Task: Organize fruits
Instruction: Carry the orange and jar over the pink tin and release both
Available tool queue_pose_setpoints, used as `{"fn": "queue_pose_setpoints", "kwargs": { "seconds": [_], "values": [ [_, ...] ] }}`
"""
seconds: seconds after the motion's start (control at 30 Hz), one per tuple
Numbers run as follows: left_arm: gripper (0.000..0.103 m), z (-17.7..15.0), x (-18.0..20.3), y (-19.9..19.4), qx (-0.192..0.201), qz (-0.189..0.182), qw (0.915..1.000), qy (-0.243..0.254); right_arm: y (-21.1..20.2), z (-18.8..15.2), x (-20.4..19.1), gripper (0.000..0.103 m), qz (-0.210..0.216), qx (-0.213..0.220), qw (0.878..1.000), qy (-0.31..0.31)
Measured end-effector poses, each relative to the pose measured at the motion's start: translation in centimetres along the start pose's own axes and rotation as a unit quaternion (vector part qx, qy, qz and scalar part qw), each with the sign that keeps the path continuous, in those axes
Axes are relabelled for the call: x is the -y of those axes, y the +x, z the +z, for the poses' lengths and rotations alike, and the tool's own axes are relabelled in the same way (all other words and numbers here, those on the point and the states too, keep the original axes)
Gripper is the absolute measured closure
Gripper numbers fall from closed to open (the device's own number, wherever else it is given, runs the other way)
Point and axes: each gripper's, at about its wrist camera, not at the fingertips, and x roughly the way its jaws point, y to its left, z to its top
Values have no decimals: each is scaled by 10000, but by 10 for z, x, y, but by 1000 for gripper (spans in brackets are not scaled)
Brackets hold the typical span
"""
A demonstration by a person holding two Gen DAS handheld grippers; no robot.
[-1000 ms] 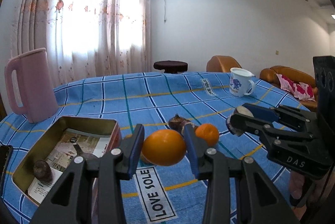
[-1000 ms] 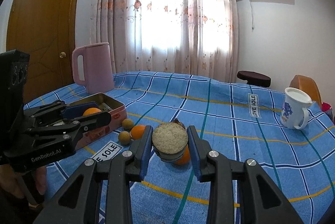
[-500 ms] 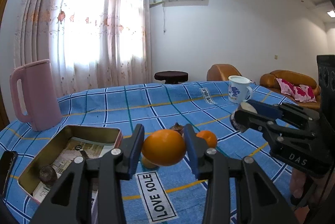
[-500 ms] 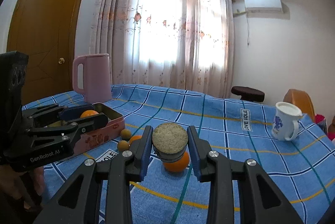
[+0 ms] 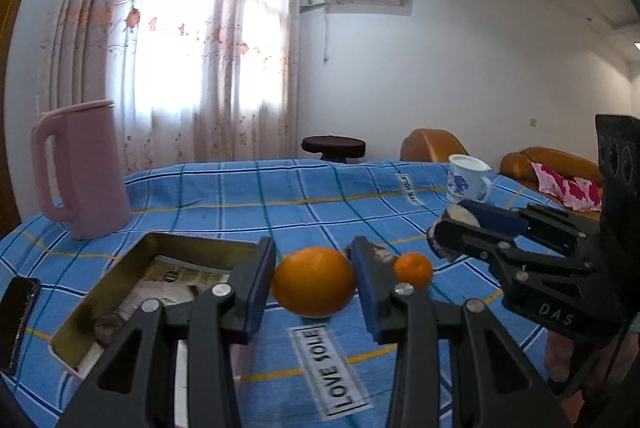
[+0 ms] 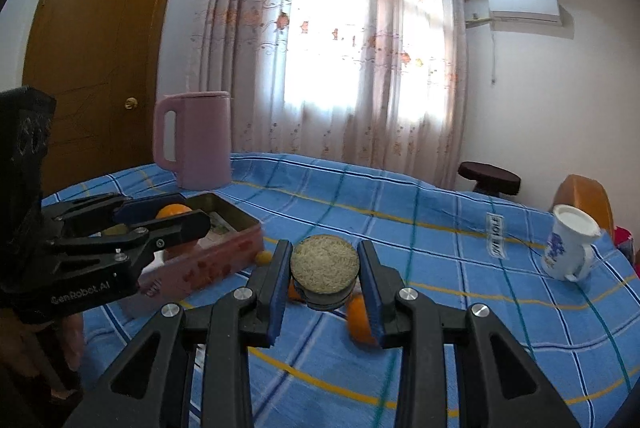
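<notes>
My left gripper (image 5: 314,278) is shut on a large orange (image 5: 313,282) and holds it above the blue checked tablecloth, just right of the open metal tin (image 5: 120,268); it also shows in the right wrist view (image 6: 160,224). My right gripper (image 6: 324,272) is shut on a dark fruit with a pale cut face (image 6: 324,264); it also shows in the left wrist view (image 5: 452,228). A small orange (image 5: 413,270) lies on the cloth, also seen in the right wrist view (image 6: 358,320). A small yellowish fruit (image 6: 263,258) lies beside the tin (image 6: 208,260).
A pink jug (image 5: 80,168) stands at the back left. A white mug with blue print (image 5: 466,178) stands at the back right. A dark phone (image 5: 16,316) lies left of the tin. A dark round fruit (image 5: 108,326) lies inside the tin on paper.
Both grippers have risen with their fruits held, so the table sits lower in both views. The tin and loose fruits have not moved.
</notes>
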Motion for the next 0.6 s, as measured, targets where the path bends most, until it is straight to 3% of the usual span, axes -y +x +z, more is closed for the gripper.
{"fn": "queue_pose_setpoints", "kwargs": {
  "seconds": [0.27,0.6],
  "values": [
    [62,5,-60,-3,-170,506,9975,-473,33,25,-37,68,588,-116,9982,-102],
    [62,-6,-112,-3,-467,921,9911,-844,84,28,-101,68,1257,-579,9898,-330]
  ]
}}
